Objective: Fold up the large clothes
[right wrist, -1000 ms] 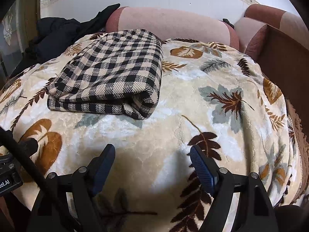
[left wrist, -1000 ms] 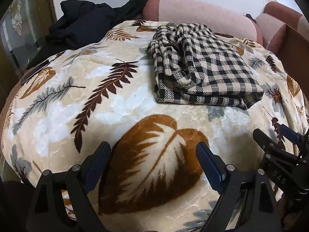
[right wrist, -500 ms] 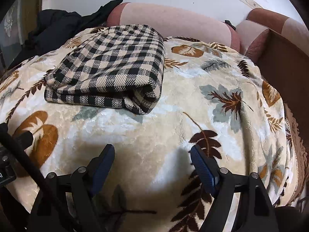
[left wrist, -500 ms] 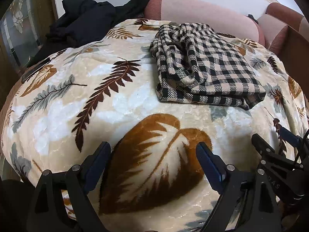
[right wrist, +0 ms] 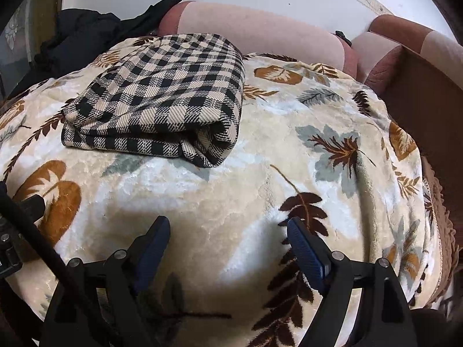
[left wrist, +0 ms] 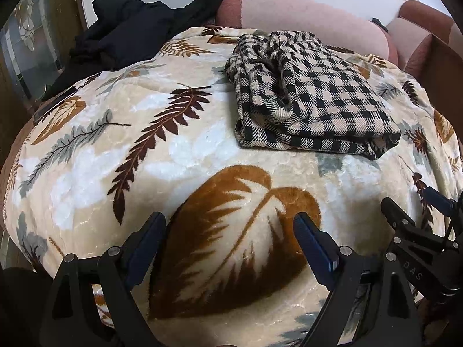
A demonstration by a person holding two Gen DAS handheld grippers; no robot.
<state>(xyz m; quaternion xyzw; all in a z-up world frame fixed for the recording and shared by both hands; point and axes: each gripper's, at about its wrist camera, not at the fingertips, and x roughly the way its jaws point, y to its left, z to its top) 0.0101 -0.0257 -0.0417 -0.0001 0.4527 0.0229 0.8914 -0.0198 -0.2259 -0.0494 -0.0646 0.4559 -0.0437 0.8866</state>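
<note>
A plush blanket (left wrist: 95,156) covers the whole work surface, cream and white with large printed leaves and fern fronds in rust brown, dark brown and grey. Its pile looks thick and slightly glossy, with soft crushed patches. Behind it runs a long pink bolster (right wrist: 260,29) with darker reddish ends, and beyond that a white wall with a thin ornamental border. A second cushion (right wrist: 387,55) in pink and brick red sits at the far right corner, next to a brown wooden side panel (right wrist: 428,98). At the far left a heap of black clothes (left wrist: 130,29) lies crumpled against the bolster, spilling onto the blanket's edge, and a frosted glass panel with a leaf pattern stands at the left border.

The folded checked garment (left wrist: 303,92) rests on the far half of the blanket, well clear of both grippers. It is a thick woven fabric in black and beige checks, stacked in several layers into a rough rectangle. From the right wrist view its near right corner shows a rounded, rolled fold; from the left wrist view its left side is looser, with bunched, rumpled layers.

The left gripper (left wrist: 228,231) hangs above a large rust-coloured leaf, its blue-padded jaws spread wide with nothing between them. The right gripper (right wrist: 227,234) is likewise spread wide and empty above the blanket. Part of the right gripper's black frame shows at the right edge of the left wrist view.
</note>
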